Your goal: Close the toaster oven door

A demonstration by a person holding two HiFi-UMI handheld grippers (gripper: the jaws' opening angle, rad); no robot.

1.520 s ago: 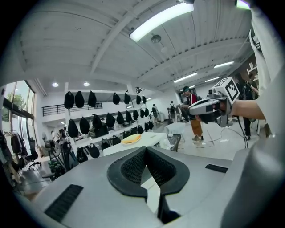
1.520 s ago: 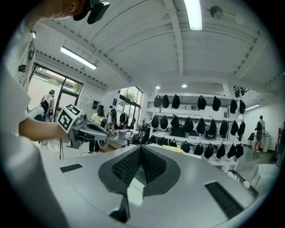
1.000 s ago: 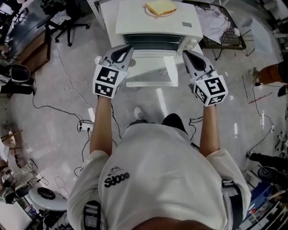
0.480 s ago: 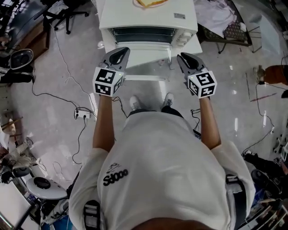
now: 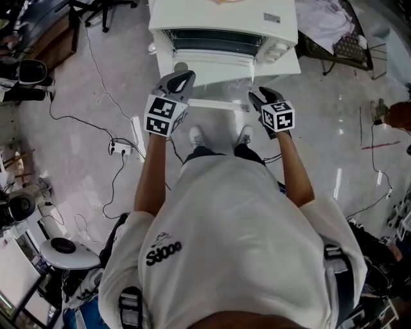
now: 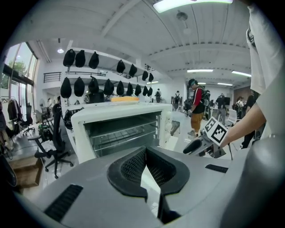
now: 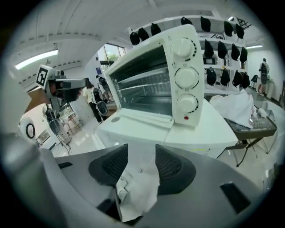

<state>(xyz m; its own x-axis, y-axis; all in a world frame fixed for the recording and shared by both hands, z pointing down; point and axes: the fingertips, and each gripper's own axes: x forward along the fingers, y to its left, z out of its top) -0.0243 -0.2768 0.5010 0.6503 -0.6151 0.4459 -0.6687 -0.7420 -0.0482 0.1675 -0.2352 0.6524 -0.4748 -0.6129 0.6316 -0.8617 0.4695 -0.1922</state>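
The white toaster oven (image 5: 221,26) stands on a white table (image 5: 286,64), its door (image 5: 218,64) open and lying flat toward me. In the right gripper view the oven (image 7: 156,84) shows three knobs (image 7: 187,78) and the lowered door (image 7: 140,116). My left gripper (image 5: 182,78) hovers at the door's left front corner, its jaws closed tip to tip on nothing (image 6: 145,149). My right gripper (image 5: 257,97) sits lower, off the table's front right edge. Its jaws (image 7: 141,149) are opening, with nothing between them.
A slice of bread (image 6: 124,99) lies on the oven's top. Cables and a power strip (image 5: 122,149) run across the floor at left. An office chair (image 5: 103,9) stands at the far left, a rack with white cloth (image 5: 334,26) at the right. People stand in the background.
Both grippers have drawn back from beside the door toward the table's front edge. The right one dropped lower and its jaws have parted. The door still lies flat.
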